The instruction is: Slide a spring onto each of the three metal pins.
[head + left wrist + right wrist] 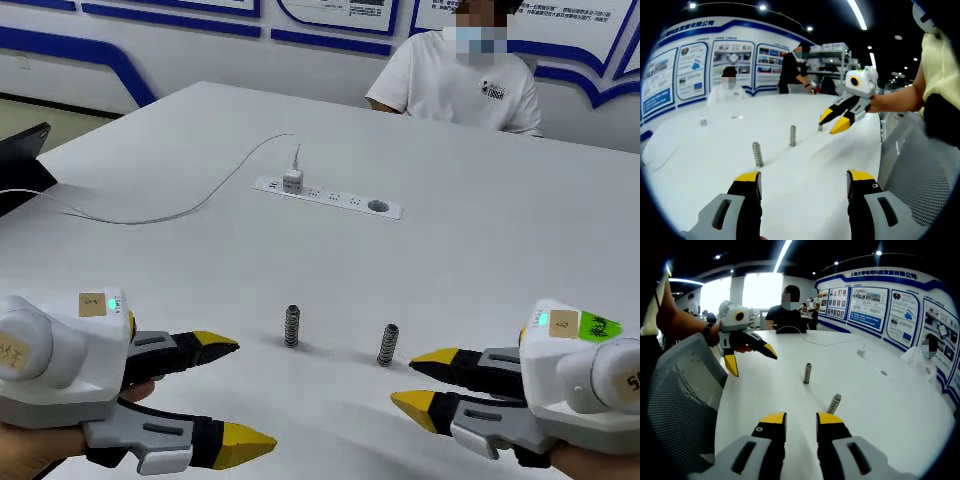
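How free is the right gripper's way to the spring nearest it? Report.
Probably yes. The right gripper sits just short of that tilted spring, jaws apart and pointed toward it, bare table between them. The other spring and the left gripper stand well aside.

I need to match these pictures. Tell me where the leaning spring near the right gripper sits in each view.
Head view: leaning spring lower centre, left of the right gripper.
Left gripper view: it stands at centre, beyond the upright spring.
Right gripper view: it sits just above the gripper tips.
Shared landmark: the upright spring.
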`<act>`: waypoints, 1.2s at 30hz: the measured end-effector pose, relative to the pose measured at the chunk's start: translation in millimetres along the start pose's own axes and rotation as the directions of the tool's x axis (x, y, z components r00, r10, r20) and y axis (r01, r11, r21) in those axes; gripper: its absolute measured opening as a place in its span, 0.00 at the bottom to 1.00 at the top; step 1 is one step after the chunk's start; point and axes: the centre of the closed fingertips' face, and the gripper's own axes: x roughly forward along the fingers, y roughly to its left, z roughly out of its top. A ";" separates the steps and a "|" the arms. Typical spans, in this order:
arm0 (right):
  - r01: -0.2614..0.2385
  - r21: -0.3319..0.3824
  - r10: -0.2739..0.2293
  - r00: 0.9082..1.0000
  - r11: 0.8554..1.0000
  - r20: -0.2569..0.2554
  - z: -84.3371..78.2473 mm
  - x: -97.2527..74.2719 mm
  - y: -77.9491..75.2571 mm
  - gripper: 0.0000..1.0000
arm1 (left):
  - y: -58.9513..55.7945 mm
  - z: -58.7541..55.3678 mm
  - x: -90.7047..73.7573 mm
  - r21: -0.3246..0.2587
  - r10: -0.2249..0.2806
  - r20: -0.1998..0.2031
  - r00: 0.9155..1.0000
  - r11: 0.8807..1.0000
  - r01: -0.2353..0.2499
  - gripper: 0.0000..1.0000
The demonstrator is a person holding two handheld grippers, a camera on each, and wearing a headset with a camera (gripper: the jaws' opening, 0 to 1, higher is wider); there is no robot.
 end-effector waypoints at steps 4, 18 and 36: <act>0.027 0.027 -0.026 1.000 0.999 -0.007 -9.0 -12.2 -3.5 0.26 | -1.5 0.8 1.9 0.004 -0.009 -0.003 1.000 1.000 0.009 0.71; 0.122 0.103 -0.121 0.993 0.987 -0.016 -33.4 -50.6 -18.2 0.29 | -5.3 1.8 7.3 0.009 -0.036 -0.006 0.999 0.999 0.036 0.71; 0.206 0.155 -0.206 0.978 0.966 -0.017 -58.2 -89.6 -35.1 0.37 | -5.1 -2.2 9.7 0.004 -0.040 -0.014 0.999 0.999 0.041 0.72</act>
